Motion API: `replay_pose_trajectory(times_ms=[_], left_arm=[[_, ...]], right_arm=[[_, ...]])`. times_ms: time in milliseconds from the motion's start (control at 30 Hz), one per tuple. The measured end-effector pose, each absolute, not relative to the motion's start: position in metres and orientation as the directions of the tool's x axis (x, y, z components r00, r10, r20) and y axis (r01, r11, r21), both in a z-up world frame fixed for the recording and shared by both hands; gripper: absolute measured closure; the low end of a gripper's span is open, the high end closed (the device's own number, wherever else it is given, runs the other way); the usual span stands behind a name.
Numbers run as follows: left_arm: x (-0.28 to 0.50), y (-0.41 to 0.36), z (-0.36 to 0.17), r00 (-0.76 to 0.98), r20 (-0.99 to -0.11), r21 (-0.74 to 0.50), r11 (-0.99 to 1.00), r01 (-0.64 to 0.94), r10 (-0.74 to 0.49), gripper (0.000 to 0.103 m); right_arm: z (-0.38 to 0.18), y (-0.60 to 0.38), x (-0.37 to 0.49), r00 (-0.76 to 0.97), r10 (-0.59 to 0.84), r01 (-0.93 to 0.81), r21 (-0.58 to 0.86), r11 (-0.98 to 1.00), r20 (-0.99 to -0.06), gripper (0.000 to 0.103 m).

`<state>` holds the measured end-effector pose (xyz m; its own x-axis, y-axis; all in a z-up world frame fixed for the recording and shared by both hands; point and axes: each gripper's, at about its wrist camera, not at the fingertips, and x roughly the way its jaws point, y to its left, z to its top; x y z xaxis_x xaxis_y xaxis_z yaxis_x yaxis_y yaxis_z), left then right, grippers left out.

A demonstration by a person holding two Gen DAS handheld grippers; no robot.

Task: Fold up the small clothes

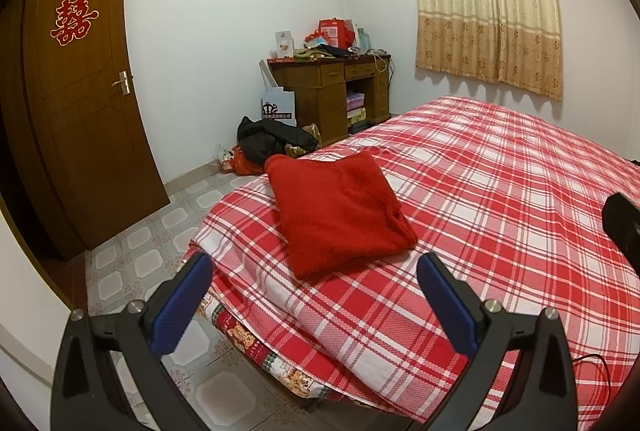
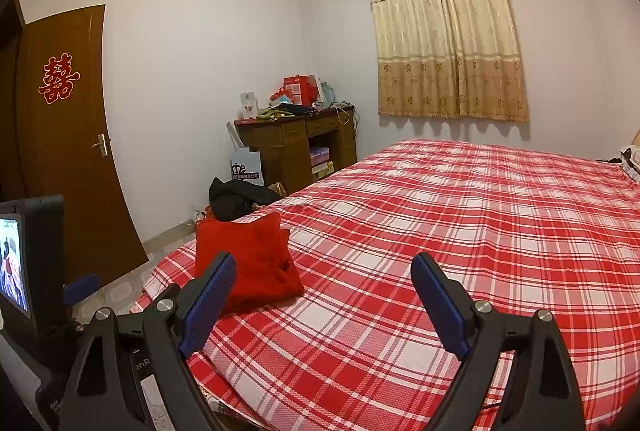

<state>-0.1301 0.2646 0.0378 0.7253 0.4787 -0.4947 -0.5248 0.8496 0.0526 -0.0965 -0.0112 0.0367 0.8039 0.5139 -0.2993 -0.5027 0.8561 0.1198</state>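
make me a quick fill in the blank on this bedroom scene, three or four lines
1. The folded garment lying on the bed is ____ in colour.
2. The bed sheet has a red and white ____ pattern.
3. Both the left claw and the right claw have their jaws ____, with nothing between them.
4. The wooden door carries a red ____ on its upper half.

Missing words: red; plaid; open; paper decoration
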Motion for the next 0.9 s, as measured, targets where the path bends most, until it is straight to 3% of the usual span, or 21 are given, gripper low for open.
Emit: replay_pose_trajectory(times_ms=[900], left_arm=[[-0.1225, 0.2648, 0.0296, 0.706, -0.537, 0.054, 0.853, -0.519, 0.463, 0.000]], right_arm=[[0.0310, -0.0144, -0.0953, 0.799, 0.514, -0.502, 0.124, 0.856, -0.314, 0.013]])
